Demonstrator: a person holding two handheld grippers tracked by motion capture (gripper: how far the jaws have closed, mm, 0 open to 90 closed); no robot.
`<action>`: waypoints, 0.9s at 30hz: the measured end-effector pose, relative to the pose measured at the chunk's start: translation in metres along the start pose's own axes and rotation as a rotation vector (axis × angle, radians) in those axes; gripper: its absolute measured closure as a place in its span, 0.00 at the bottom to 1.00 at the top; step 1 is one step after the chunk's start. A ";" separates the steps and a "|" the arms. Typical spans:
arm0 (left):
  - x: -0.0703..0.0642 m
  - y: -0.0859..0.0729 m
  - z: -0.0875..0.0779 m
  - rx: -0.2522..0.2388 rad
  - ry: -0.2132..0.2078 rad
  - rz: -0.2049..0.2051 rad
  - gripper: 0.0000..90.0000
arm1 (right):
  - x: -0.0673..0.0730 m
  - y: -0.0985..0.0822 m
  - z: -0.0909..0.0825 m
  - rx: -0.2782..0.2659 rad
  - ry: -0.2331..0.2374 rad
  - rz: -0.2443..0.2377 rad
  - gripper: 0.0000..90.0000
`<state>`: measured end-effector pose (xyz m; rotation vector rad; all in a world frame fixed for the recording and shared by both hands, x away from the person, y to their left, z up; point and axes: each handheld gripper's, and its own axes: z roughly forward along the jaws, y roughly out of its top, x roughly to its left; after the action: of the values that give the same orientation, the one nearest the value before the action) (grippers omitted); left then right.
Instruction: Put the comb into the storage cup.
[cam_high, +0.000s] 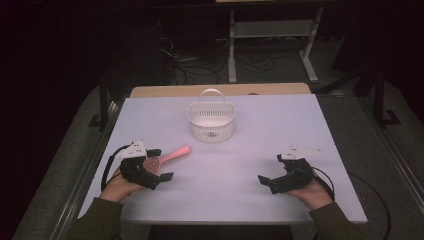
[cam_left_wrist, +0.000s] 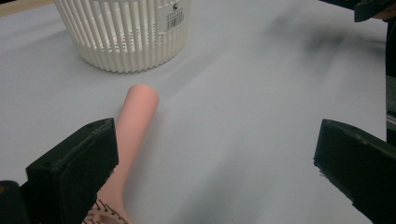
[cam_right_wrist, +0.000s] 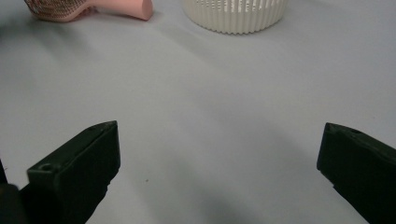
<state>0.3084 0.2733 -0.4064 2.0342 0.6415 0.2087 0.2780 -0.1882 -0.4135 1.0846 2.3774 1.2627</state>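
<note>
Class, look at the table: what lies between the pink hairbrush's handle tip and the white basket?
Nothing: the left gripper view shows bare table between hairbrush and basket.

My olive-green sleeves (cam_high: 97, 220), my left gripper (cam_high: 161, 165) black and blocky, my right gripper (cam_high: 270, 170) alike, grey three-cornered plates on top, black cables trailing.

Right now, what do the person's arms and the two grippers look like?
Both forearms wear dark olive sleeves. The left gripper and right gripper are black, each with two blocky, flat-faced jaws. Each carries a pale grey three-cornered plate on top with small dark marks, and a black cable loops from each near the wrist.
</note>
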 end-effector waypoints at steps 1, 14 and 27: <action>0.000 0.000 0.000 -0.001 0.000 0.003 0.00 | 0.000 0.000 0.000 0.000 0.002 0.000 0.00; 0.002 0.001 -0.002 0.011 0.022 -0.002 0.00 | -0.002 -0.002 -0.001 0.003 0.019 0.012 0.00; 0.006 0.006 -0.001 0.015 0.037 -0.009 0.00 | -0.004 -0.004 0.003 0.016 0.026 0.013 0.00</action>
<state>0.3152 0.2744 -0.4017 2.0451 0.6766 0.2370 0.2803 -0.1903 -0.4193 1.0962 2.4076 1.2709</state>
